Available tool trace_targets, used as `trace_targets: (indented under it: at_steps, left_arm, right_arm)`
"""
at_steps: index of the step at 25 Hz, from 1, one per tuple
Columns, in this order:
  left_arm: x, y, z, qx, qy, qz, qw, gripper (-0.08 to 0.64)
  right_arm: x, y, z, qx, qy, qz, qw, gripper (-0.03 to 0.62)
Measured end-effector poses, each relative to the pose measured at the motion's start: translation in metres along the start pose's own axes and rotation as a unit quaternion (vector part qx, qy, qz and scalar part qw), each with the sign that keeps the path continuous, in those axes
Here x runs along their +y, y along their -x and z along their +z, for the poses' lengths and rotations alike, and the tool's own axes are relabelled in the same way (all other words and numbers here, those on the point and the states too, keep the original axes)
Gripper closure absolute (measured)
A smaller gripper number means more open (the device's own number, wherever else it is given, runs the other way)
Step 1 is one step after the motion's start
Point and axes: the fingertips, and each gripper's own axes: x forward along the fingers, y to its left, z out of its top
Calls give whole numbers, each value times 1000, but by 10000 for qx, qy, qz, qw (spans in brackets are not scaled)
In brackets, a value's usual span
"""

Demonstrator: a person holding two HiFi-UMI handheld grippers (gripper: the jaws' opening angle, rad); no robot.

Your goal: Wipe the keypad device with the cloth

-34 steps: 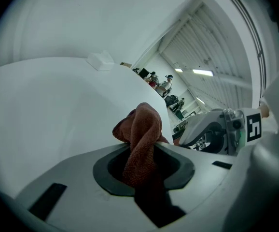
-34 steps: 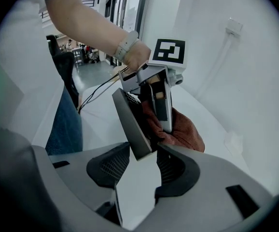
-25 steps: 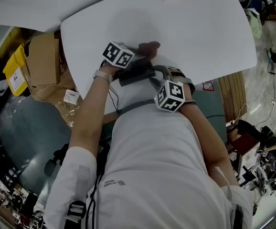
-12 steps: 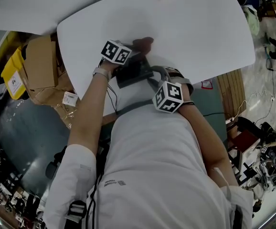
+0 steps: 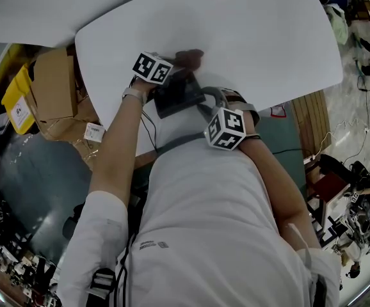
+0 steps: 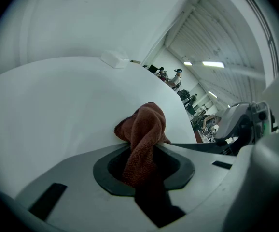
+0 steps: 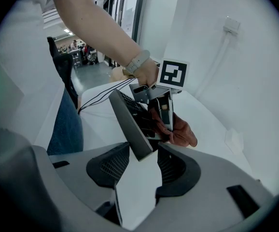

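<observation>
The dark keypad device (image 5: 178, 93) is held tilted above the white table (image 5: 268, 37), just in front of the person's chest. My right gripper (image 7: 144, 161) is shut on its lower edge; in the right gripper view the device (image 7: 127, 122) rises as a grey slab from between the jaws. A brown cloth (image 6: 144, 124) is bunched up with my left gripper (image 6: 142, 166) shut on it. In the right gripper view the left gripper (image 7: 166, 112) presses the cloth (image 7: 184, 133) against the device's key side. From the head view the cloth (image 5: 188, 57) shows at the device's far end.
Cardboard boxes (image 5: 54, 82) and a yellow box (image 5: 17, 102) stand on the floor left of the table. A small white block (image 6: 114, 58) lies at the table's far edge. Wooden slats (image 5: 310, 117) and cluttered gear lie to the right. Thin cables (image 7: 101, 98) trail over the table's near edge.
My left gripper and the cloth have slid a little to the left and down along the device. The right gripper and the device have stayed where they were.
</observation>
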Motion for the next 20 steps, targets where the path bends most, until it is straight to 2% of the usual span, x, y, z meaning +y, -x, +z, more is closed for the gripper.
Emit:
trace_targets:
  at_steps: [6, 14, 17, 20]
  left_arm:
    - [-2, 13, -2, -233, 93, 30, 9997, 463]
    - [-54, 59, 8, -669, 116, -616, 9958, 463]
    - [-83, 70, 18, -828, 0, -812, 9933, 463]
    - [-107, 73, 23, -753, -210, -870, 9931, 463]
  right_arm:
    - [1, -1, 0, -34, -21, 22, 10000, 411]
    - [1, -2, 0, -129, -70, 39, 9999, 411]
    - [1, -1, -1, -172, -185, 49, 9997, 412]
    - [1, 2, -4, -217, -348, 87, 9991, 411]
